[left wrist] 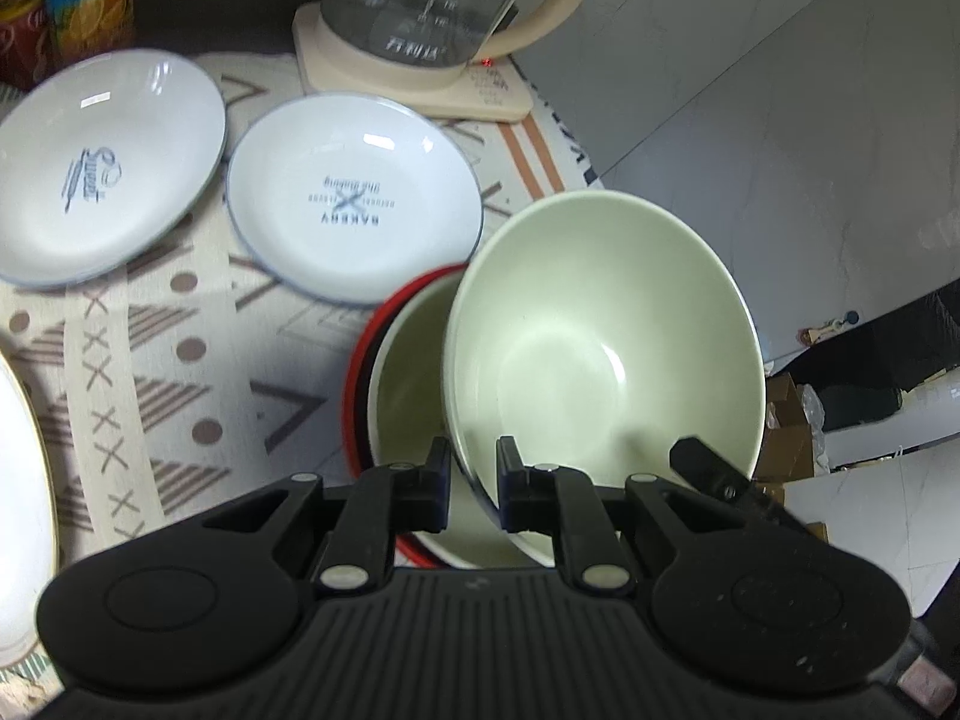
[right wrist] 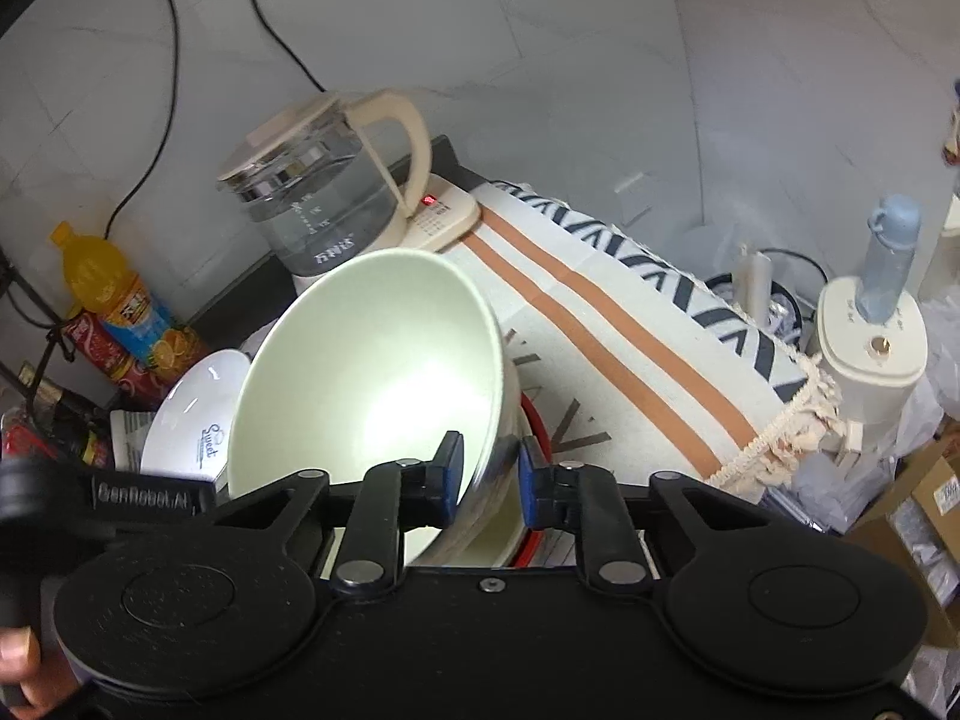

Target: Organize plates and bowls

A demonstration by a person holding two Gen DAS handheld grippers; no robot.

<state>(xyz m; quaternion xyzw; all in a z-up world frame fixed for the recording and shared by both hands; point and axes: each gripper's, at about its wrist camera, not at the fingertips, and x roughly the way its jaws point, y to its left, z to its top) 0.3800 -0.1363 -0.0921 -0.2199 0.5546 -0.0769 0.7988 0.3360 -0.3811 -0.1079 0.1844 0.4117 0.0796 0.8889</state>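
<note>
The left gripper pinches the near rim of a pale green bowl, which tilts over a second green bowl nested in a red one. Far left lie two white plates on the patterned cloth. A glass kettle stands farther back.

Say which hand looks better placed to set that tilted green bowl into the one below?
Likely the left gripper: it pinches the tilted bowl over the lower bowl; the right gripper's hold unclear.

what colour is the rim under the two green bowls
Red rim, clearest in the left wrist view.
</note>
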